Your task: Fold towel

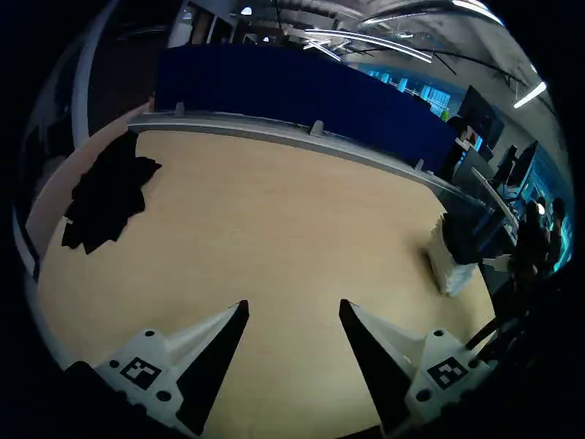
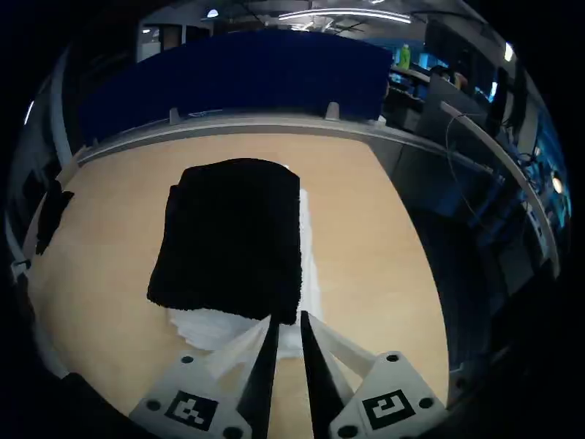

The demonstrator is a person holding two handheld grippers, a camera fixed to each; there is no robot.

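Right gripper [image 2: 287, 322] jaws are sitting nearly closed at edge of fluffy rectangular black towel [image 2: 230, 234], grip unclear; left gripper [image 1: 292, 307] jaws are gaping over smooth wooden table [image 1: 278, 212].

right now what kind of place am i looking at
Most likely an open-plan office or lab: a long wood desk backed by a blue partition, monitors on neighbouring desks, and strip lights under an exposed ceiling.

Both cams low, facing desk [image 1: 278, 219] (shared).
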